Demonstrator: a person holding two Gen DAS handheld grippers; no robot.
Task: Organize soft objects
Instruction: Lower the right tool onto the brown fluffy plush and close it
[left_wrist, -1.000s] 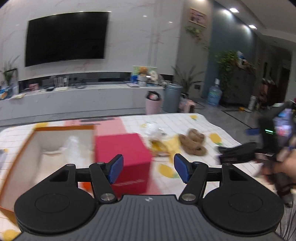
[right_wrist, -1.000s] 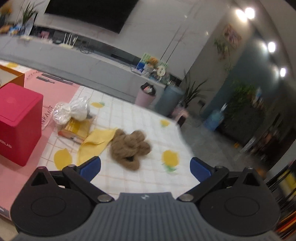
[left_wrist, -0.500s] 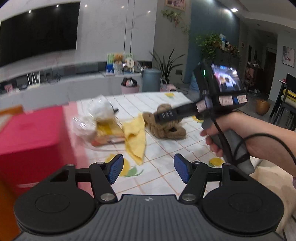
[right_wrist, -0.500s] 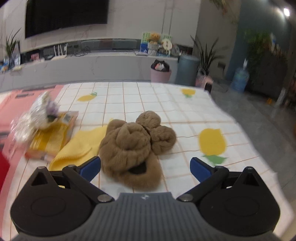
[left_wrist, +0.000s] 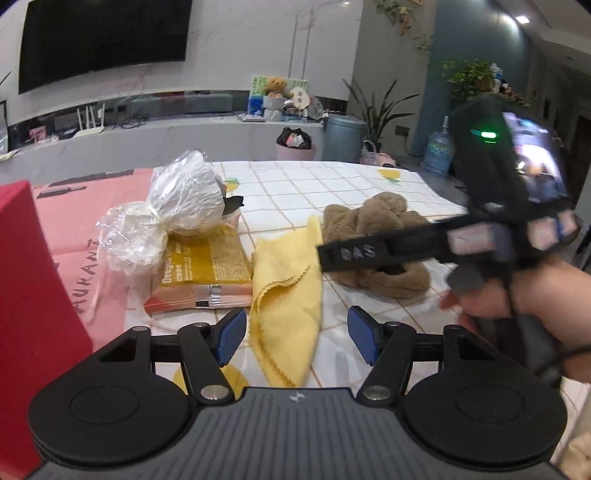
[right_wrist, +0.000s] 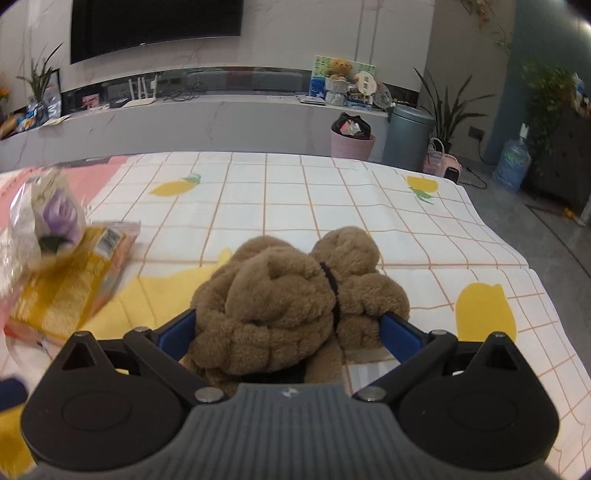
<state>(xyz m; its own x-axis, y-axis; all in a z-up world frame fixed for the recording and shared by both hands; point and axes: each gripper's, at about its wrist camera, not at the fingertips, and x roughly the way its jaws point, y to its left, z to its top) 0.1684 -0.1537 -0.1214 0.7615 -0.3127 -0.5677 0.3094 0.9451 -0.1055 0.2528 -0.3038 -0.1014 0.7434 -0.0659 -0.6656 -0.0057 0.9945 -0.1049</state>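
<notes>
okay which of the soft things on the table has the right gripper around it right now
The brown plush slippers: they sit between the right gripper's blue pads. The yellow cloth lies flat between the left gripper's open jaws, untouched.

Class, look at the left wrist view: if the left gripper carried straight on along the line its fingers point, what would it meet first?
Most likely the yellow cloth, which lies on the tablecloth between and just beyond the open left gripper fingers; exact depth is hard to judge.
</notes>
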